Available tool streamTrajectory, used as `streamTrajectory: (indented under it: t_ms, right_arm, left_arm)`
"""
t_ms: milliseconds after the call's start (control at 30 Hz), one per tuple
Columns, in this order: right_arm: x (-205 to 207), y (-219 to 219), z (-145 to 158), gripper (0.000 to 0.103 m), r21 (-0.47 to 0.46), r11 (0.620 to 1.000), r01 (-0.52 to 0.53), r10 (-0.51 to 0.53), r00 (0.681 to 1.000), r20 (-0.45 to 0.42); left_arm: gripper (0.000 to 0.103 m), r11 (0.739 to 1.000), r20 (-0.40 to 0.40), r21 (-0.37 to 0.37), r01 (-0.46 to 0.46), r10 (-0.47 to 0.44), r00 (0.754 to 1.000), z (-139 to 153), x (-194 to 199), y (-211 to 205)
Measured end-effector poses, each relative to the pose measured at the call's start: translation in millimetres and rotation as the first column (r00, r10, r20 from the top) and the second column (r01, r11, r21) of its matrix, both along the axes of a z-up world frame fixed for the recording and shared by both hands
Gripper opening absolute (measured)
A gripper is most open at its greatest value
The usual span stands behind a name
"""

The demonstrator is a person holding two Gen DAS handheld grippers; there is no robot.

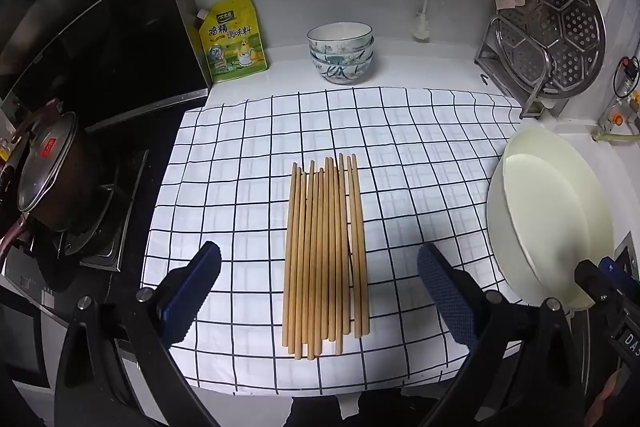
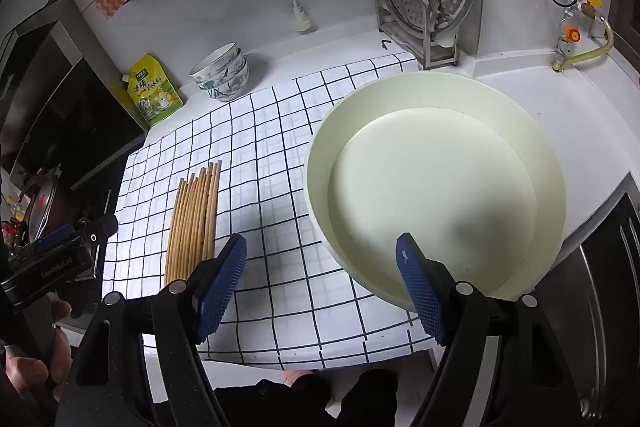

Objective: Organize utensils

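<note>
though loose (untouched), chopsticks (image 1: 325, 255) beneath left gripper (image 1: 320, 267)

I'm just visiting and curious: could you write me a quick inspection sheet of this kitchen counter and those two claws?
Surface: white cloth with a dark grid on a white counter.
Job's things: bundle of wooden chopsticks lying side by side; pale round basin beside them, nothing in it.
Clutter: stacked patterned bowls, yellow seasoning pouch.
Claws: left claw open above the chopsticks; right claw open, holding nothing.
Cables: nothing seen.
Surroundings: perforated steel steamer tray in a rack, lidded pot on the stove.
</note>
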State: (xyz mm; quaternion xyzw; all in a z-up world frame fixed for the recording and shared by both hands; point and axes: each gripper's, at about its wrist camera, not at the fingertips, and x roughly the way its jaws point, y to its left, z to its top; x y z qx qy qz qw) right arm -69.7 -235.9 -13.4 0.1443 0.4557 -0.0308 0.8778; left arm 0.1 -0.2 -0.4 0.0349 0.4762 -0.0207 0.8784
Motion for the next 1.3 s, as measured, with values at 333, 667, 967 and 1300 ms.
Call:
streamTrajectory:
  t_ms: [333,667,967,1300]
  right_arm:
    - [2.9,0.6,0.5,0.074,-0.002,1.000,0.000,0.000,1.000,0.004]
    - [6.5,6.0,-1.2,0.074,-0.008,1.000,-0.003,0.003,1.000,0.003]
    - [5.0,5.3,-0.9,0.074,-0.006,1.000,-0.003,0.003,1.000,0.001]
    - [3.9,5.0,0.0,0.074,-0.011,1.000,-0.004,0.004,1.000,0.005]
  left_arm:
    - [0.097,1.000,0.003,0.020,-0.003,0.003,1.000,-3.7,3.8,-2.8]
    - [0.097,1.000,0.017,0.004,-0.005,0.005,1.000,0.4,1.6,5.4]
    - [0.097,1.000,0.024,0.011,-0.011,0.011,1.000,4.1,0.9,3.9]
    - [0.097,1.000,0.023,0.008,-0.013,0.013,1.000,4.3,-0.8,5.8]
